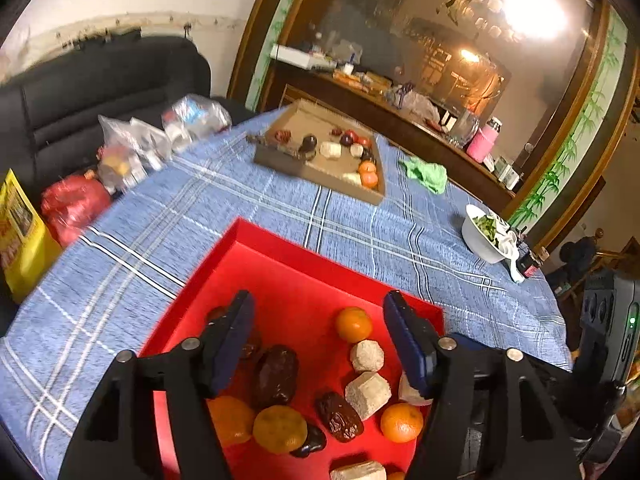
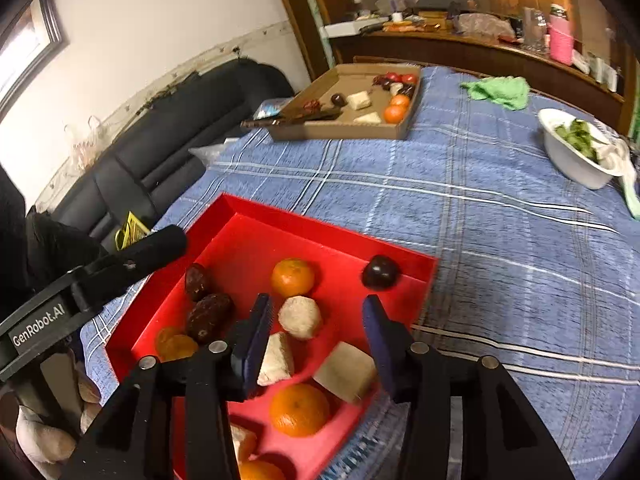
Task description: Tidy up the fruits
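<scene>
Red tray (image 2: 256, 208), orange mandarins (image 2: 293, 277), blue plaid tablecloth (image 2: 500, 240), possibly dark-purple plum (image 2: 380, 272).

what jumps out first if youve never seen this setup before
The bright red tray at the near edge of the blue plaid tablecloth grabs the eye first, scattered with oranges, dark dates and pale cubes, and both the left gripper and right gripper hang open over it. A dark plum sits alone in the tray's far corner. Farther back lies a cardboard box with more fruit.
</scene>
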Tool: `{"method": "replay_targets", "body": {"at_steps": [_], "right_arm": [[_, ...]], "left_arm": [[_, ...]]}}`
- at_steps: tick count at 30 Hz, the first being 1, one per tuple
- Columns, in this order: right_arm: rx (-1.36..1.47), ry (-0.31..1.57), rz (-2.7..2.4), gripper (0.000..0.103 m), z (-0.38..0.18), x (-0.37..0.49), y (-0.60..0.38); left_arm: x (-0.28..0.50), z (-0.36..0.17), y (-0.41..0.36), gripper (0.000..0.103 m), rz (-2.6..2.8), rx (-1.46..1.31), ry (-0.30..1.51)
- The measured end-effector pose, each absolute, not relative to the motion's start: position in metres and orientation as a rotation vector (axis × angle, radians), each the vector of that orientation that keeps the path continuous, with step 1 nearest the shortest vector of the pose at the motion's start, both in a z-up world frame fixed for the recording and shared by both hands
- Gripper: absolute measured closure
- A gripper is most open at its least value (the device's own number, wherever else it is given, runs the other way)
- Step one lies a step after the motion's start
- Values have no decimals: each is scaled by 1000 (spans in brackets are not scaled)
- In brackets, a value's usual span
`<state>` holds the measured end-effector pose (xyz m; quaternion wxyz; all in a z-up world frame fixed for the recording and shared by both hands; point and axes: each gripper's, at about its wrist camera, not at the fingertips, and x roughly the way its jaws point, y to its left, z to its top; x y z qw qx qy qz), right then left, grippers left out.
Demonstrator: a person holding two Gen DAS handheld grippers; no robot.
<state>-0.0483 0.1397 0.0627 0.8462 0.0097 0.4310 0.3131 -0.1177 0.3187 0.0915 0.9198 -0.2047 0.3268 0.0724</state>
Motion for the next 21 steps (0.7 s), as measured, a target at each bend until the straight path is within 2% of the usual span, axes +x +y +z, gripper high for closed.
{"method": "replay_targets", "body": {"at_steps": [4, 9, 13, 21], "right_arm": [[55, 871, 621, 46, 71, -61, 114], [85, 808, 566, 41, 81, -83, 82], [115, 773, 544, 35, 86, -100, 65], [91, 754, 533, 27, 77, -136, 55]], "left_arm": [[-133, 112, 298, 27, 224, -315, 597], [-166, 149, 249, 1, 405, -113, 407], [-199, 161, 227, 0, 479, -118, 283], [-194, 140, 220, 0, 540, -126, 461]]}}
